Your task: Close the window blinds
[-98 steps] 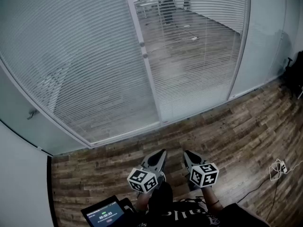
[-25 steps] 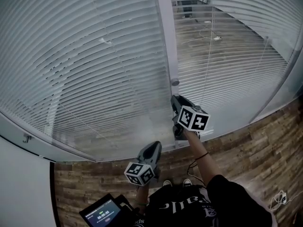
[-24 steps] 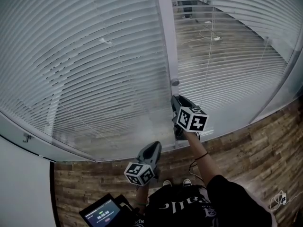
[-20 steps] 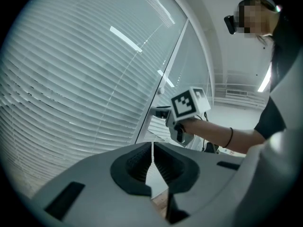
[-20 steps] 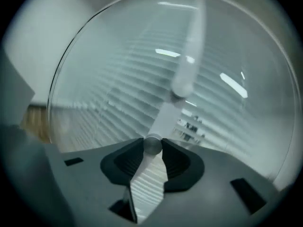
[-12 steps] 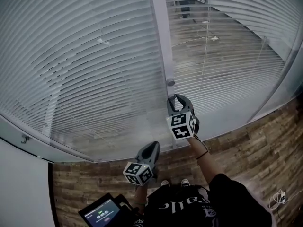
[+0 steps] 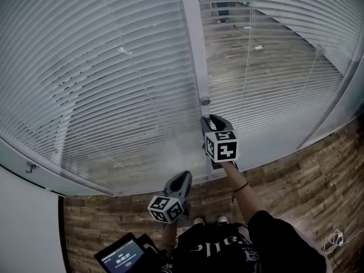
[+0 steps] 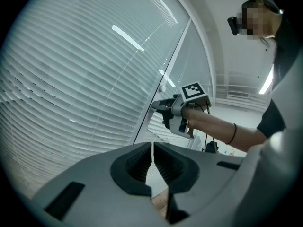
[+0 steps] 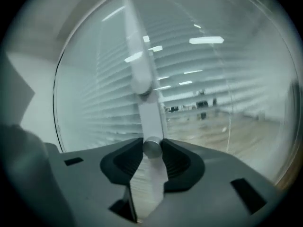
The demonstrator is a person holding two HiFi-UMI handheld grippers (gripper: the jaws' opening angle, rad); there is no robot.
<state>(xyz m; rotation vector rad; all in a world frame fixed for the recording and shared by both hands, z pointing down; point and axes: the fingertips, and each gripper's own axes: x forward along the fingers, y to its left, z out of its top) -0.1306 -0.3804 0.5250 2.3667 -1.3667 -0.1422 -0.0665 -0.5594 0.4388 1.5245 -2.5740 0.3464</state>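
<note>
White slatted blinds [image 7: 102,78] hang behind glass on both sides of a white post [image 7: 190,33]. The left panel's slats look nearly flat; through the right panel [image 7: 273,67] I see the room beyond. My right gripper [image 7: 211,120] is raised against the post, below a round knob [image 7: 205,101]. In the right gripper view a second small metal knob [image 9: 152,147] sits between the pads, touching both, while the jaws are opening slightly. My left gripper [image 7: 183,178] hangs low near my body, shut and empty, pointing at the glass [image 8: 152,148].
A tablet [image 7: 122,259] with a lit screen sits at my lower left. Wood floor runs along the glass, with a white cable [image 7: 335,238] at the lower right. A white wall [image 7: 23,220] closes off the left, with a small fitting [image 7: 27,166] on the frame.
My right gripper has rolled about its own axis at the knob, so its marker cube shows other faces. It stays at the post. The left gripper has hardly moved.
</note>
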